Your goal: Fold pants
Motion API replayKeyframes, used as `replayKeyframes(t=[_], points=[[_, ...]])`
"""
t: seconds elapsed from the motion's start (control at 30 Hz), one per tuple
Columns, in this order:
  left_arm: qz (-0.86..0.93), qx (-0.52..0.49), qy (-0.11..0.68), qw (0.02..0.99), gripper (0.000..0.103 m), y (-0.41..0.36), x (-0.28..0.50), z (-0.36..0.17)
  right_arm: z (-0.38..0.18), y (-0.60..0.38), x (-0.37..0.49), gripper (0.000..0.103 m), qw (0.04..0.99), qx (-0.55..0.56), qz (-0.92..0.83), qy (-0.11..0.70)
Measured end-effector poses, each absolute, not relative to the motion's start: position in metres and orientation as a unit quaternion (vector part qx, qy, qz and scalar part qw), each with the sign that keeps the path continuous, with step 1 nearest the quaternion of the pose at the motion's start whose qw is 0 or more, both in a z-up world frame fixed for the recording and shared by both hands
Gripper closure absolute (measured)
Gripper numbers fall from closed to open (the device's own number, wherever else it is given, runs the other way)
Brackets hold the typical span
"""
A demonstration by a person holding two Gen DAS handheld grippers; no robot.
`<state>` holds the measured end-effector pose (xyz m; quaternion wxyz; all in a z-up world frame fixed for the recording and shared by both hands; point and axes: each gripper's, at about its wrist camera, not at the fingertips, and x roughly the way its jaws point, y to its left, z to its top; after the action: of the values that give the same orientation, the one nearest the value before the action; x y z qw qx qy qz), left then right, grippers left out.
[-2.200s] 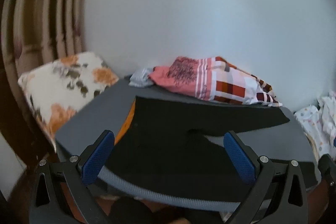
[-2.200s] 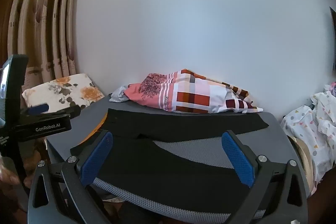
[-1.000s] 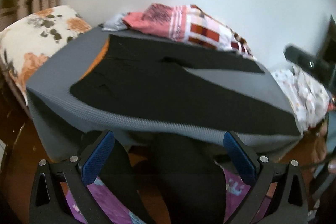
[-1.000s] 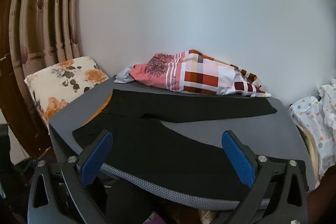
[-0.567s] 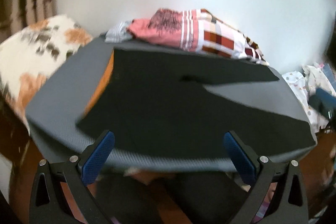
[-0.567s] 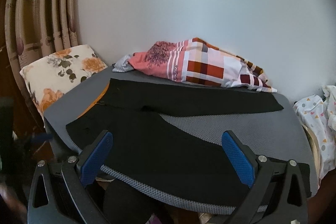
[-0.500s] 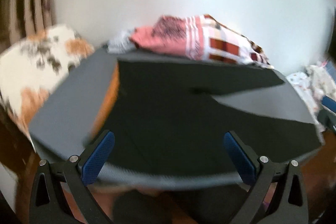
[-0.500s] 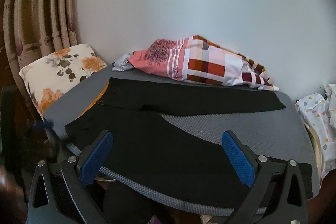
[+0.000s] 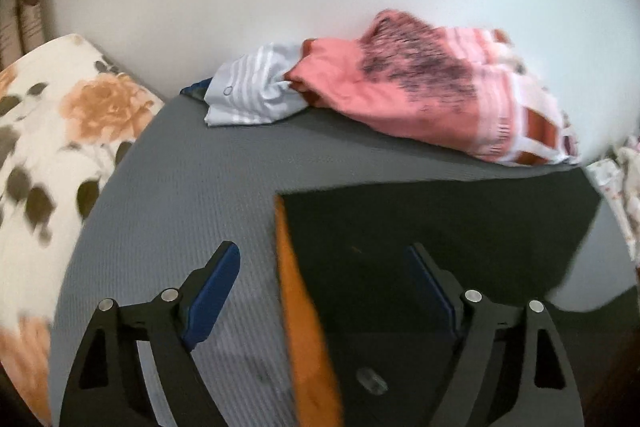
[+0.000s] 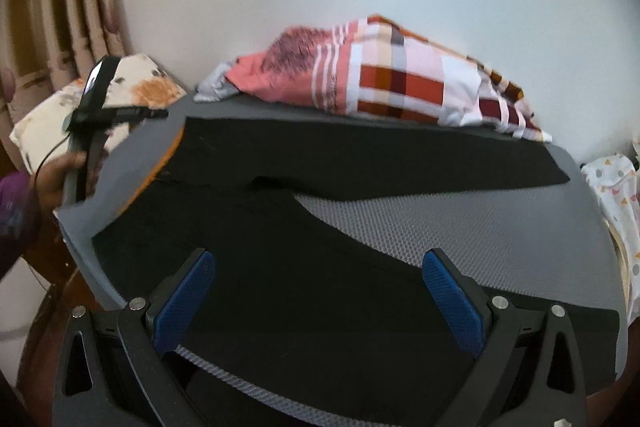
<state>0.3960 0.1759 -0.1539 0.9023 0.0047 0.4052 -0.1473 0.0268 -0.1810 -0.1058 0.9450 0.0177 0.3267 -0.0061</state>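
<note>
Black pants (image 10: 360,163) lie spread on a grey padded table (image 10: 460,227), legs apart in a V, waist at the left. The orange inside of the waistband (image 9: 298,291) shows along the waist edge. My left gripper (image 9: 324,279) hovers over that waist edge, its jaws closing; the waistband lies between the blue pads (image 9: 216,287), which do not press on it. From the right wrist view the left gripper (image 10: 156,114) appears at the table's left end, held by a hand (image 10: 56,179). My right gripper (image 10: 318,291) stands open above the near leg, gripping nothing.
A pink and checked cloth (image 10: 392,75) and a striped grey cloth (image 9: 256,99) lie heaped along the table's far edge by the white wall. A floral pillow (image 9: 48,131) sits left of the table, curtains (image 10: 60,19) behind it. Dotted white fabric (image 10: 612,195) lies at the right.
The left gripper has swept left to the waist end of the pants and its jaws have narrowed. The right gripper has come lower and closer over the near leg.
</note>
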Motion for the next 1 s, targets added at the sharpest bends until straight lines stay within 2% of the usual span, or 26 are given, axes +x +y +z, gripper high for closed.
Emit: replayKeyframes(t=[0.3, 0.37, 0.4, 0.47, 0.5, 0.57, 0.8, 1.0], points=[[-0.222, 0.079, 0.446, 0.863, 0.027, 0.156, 0.468, -0.215, -0.137, -0.183, 0.045, 0.000, 0.927, 0.019, -0.032, 0.374], [-0.265, 0.048, 0.475, 0.838, 0.043, 0.152, 0.479, -0.227, -0.143, -0.186, 0.047, 0.000, 0.923, 0.018, -0.036, 0.382], [-0.260, 0.031, 0.471, 0.842, 0.045, 0.154, 0.481, -0.225, -0.146, -0.188, 0.049, 0.000, 0.921, 0.016, -0.040, 0.388], [-0.235, 0.002, 0.484, 0.843, 0.082, 0.157, 0.487, -0.224, -0.148, -0.192, 0.052, 0.000, 0.919, 0.017, -0.044, 0.392], [-0.232, 0.006, 0.478, 0.847, 0.083, 0.155, 0.484, -0.221, -0.149, -0.194, 0.052, 0.000, 0.918, 0.019, -0.046, 0.393], [-0.218, 0.036, 0.463, 0.858, 0.092, 0.145, 0.471, -0.213, -0.148, -0.201, 0.055, 0.000, 0.918, 0.037, -0.044, 0.392], [-0.237, 0.046, 0.363, 0.900, 0.093, 0.131, 0.383, -0.141, -0.124, -0.228, 0.086, 0.000, 0.924, 0.133, 0.022, 0.357], [-0.278, 0.039, 0.309, 0.909, 0.093, 0.135, 0.278, -0.097, -0.118, -0.277, 0.150, 0.000, 0.863, 0.343, 0.115, 0.352]])
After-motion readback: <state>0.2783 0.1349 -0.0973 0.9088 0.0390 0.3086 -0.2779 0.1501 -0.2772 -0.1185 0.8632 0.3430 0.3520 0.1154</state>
